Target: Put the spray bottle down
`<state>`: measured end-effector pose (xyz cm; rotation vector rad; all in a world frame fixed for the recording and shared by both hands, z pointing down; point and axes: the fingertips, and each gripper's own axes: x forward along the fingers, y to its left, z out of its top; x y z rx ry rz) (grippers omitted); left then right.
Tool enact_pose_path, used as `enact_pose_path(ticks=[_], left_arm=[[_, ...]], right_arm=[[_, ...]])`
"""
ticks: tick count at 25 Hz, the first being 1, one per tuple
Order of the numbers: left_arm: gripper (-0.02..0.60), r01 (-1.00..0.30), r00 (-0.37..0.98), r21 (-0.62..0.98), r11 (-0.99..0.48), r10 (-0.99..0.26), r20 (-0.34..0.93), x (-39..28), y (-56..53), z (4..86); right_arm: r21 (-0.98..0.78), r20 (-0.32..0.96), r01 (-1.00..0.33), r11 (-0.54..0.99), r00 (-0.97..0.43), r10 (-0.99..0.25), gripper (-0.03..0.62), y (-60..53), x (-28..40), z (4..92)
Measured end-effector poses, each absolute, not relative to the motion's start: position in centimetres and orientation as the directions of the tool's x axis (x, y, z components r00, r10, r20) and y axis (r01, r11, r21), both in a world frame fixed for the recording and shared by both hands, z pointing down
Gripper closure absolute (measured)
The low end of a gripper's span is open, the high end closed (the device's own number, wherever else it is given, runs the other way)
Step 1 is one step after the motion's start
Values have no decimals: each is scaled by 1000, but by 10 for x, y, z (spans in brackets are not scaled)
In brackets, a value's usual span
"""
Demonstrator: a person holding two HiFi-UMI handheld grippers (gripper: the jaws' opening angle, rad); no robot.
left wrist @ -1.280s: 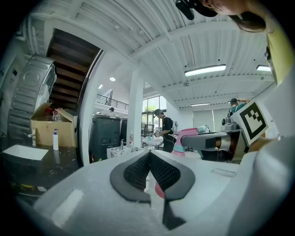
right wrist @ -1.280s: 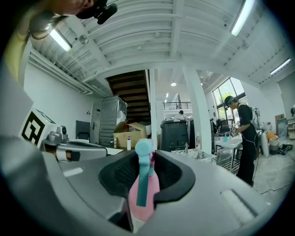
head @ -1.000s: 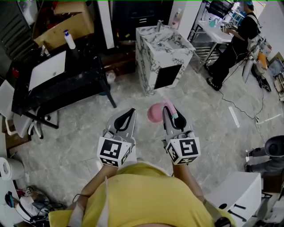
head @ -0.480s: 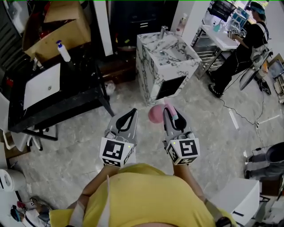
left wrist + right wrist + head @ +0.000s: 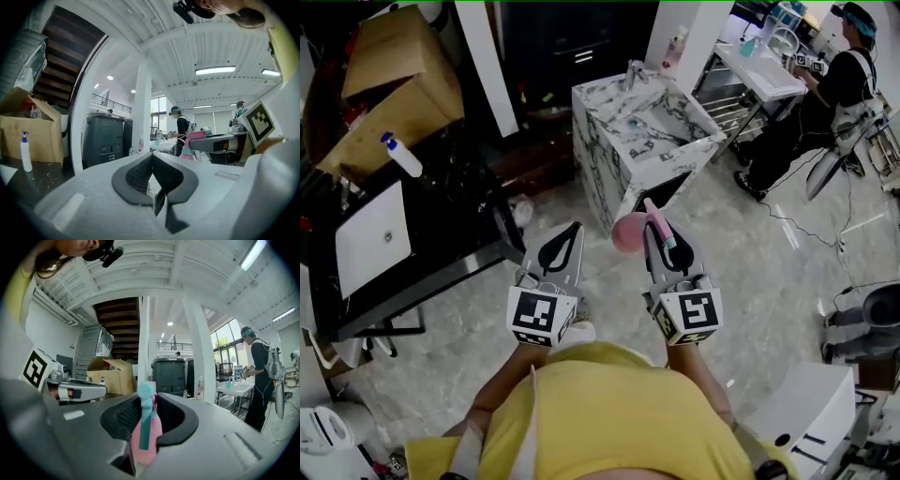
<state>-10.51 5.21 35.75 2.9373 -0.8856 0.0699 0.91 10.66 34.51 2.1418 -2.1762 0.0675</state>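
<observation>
A pink spray bottle point(image 5: 627, 233) with a teal trigger is clamped in my right gripper point(image 5: 656, 232), which is shut on it and held level at waist height. In the right gripper view the bottle point(image 5: 146, 430) stands upright between the dark pads, its teal head at the jaw tips. My left gripper point(image 5: 569, 234) is held level beside it, shut, with nothing in it; its pads point(image 5: 140, 173) meet in a V. Both point towards a marble-patterned cabinet point(image 5: 623, 141) with a sink and tap on top, just ahead.
A black table point(image 5: 441, 248) with a white basin stands at the left, with a pump bottle point(image 5: 401, 155) and a cardboard box point(image 5: 384, 80) on it. A person point(image 5: 825, 94) works at a steel sink table at the back right. A white unit point(image 5: 811, 398) is at the near right.
Both grippers have travelled forward with the person, still side by side. The marble cabinet and black table have come closer and slid leftward in view. The bottle stays gripped.
</observation>
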Motion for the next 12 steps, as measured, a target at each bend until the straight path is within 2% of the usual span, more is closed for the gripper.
enact_pose_path(ticks=[12], left_arm=[[581,-520,854,114,-847,-515,72,-91,1,374]], right_arm=[[23,94,-998,-53,55,-994,510,57,32,348]])
